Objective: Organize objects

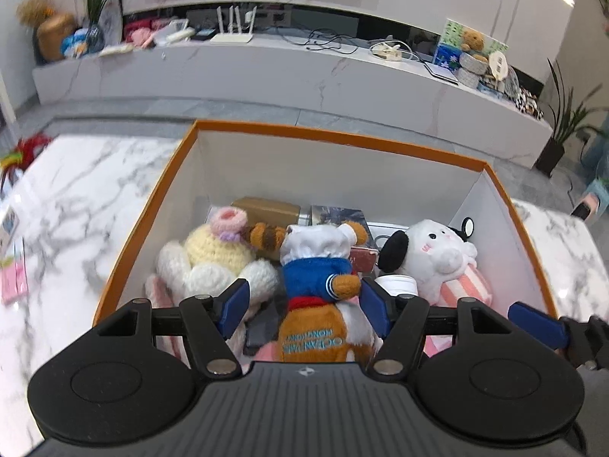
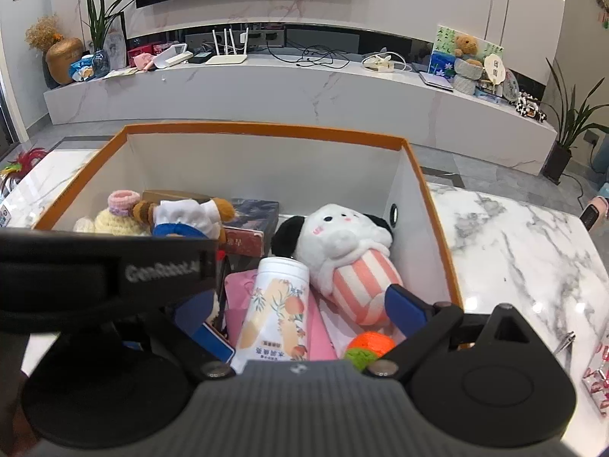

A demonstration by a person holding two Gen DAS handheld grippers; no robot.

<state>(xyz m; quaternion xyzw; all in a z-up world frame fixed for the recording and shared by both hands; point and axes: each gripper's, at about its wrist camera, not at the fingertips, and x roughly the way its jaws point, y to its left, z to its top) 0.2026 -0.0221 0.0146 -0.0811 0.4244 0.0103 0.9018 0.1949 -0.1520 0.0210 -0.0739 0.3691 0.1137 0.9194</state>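
My left gripper [image 1: 304, 301] pinches the sailor-suited plush [image 1: 323, 304], near side of the orange box [image 1: 335, 135]. Right gripper [image 2: 304, 316] spread, empty, over the peach-print bottle [image 2: 276, 304]. Placing step; next, release plush and lift clear.

Orange-rimmed box [image 1: 335, 135] on marble desk [image 1: 83, 190], packed: brown plush in blue sweater [image 1: 319, 285] upright, white striped plush [image 2: 342, 251] lying, peach-print bottle [image 2: 276, 304] tilted, maybe resting on pink packet.

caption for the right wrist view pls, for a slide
Open right tongs over a bottle and striped plush in the orange box.
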